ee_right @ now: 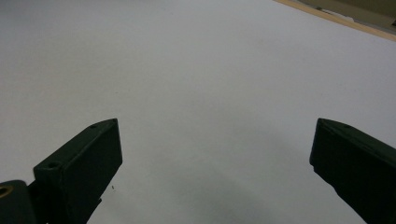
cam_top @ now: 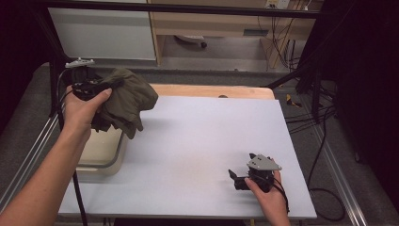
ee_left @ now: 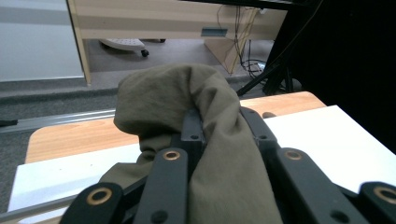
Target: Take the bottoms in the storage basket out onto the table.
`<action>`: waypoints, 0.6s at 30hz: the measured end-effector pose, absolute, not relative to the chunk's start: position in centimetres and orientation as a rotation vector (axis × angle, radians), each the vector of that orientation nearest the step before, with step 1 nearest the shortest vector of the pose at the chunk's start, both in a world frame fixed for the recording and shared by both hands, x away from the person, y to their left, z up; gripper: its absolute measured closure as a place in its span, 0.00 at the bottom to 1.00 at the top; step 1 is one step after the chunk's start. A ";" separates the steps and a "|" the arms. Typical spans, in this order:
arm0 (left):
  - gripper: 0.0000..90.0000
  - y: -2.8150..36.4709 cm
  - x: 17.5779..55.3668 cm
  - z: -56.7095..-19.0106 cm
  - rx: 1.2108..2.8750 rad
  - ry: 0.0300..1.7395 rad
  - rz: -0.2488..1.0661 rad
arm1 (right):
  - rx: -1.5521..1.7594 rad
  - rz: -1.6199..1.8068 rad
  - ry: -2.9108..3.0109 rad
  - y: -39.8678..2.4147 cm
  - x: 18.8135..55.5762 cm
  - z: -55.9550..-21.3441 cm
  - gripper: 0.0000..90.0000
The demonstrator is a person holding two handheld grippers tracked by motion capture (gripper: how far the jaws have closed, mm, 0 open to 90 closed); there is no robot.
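An olive-green cloth (cam_top: 127, 96) hangs bunched in the air at the table's far left, above the edge of a pale bin (cam_top: 101, 153). My left gripper (cam_top: 101, 89) is shut on the cloth; in the left gripper view the olive cloth (ee_left: 201, 126) drapes over and between the two black jaws, hiding their tips. My right gripper (cam_top: 234, 178) rests low on the white table (cam_top: 207, 136) near its front right, held by a hand. In the right gripper view its jaws stand wide apart with bare white table surface (ee_right: 210, 84) between them.
A pale rectangular bin sits off the table's left edge under the cloth. A strip of wooden tabletop (cam_top: 211, 90) shows behind the white sheet. Cables (cam_top: 324, 141) run along the floor at the right, beside a black frame post.
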State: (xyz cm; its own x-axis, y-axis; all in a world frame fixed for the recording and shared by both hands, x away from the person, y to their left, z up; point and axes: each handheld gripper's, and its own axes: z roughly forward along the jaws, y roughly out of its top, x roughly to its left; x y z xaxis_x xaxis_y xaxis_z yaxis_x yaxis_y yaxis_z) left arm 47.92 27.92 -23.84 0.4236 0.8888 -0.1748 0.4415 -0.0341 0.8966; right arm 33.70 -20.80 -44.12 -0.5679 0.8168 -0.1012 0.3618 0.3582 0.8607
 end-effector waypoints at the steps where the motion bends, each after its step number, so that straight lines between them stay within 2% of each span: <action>1: 0.81 27.7 48.0 -23.8 1.657 1.176 0.548 | 1.023 1.137 2.101 -20.7 33.7 -44.1 0.03; 18: 0.81 24.2 49.2 -25.0 1.682 1.139 0.510 | 1.041 1.135 2.095 -20.6 33.7 -44.1 0.03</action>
State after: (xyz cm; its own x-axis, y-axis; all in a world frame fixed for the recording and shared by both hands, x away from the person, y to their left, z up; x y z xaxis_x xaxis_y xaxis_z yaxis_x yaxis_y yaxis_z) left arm 49.18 24.24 -25.04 0.4677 0.8659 -0.1775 0.4439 -0.0565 0.8943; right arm 33.66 -20.62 -44.14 -0.5593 0.8240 -0.0907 0.3739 0.3485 0.8595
